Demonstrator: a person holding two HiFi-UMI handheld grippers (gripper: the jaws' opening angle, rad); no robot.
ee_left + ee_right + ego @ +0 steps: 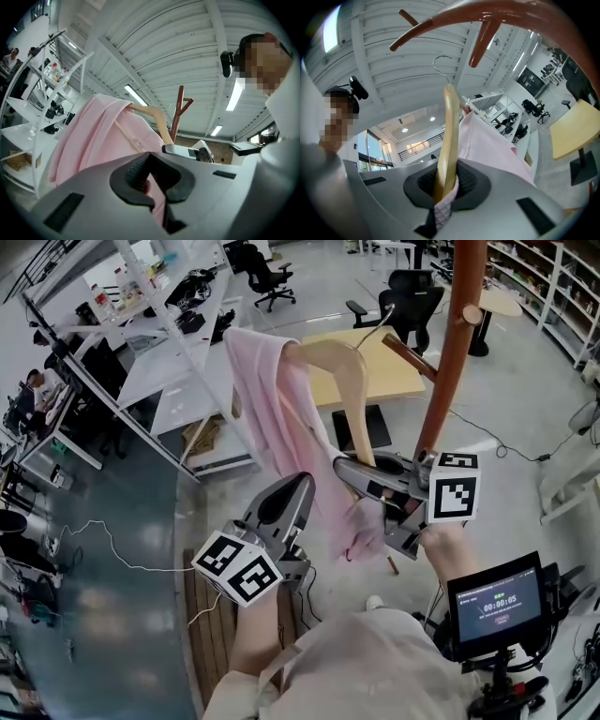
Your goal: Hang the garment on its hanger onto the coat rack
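A pink garment hangs on a wooden hanger that is held up beside the red-brown coat rack pole. The hanger's wire hook sits just left of a rack peg. My right gripper is shut on the hanger's lower arm and a fold of cloth; in the right gripper view the wood runs up from the jaws to the hook under the pegs. Lower left, my left gripper is shut on the garment, with cloth between its jaws.
White shelving frames and desks stand to the left. A yellow table and office chairs are behind the rack. A timer screen is at the lower right. Cables lie on the floor.
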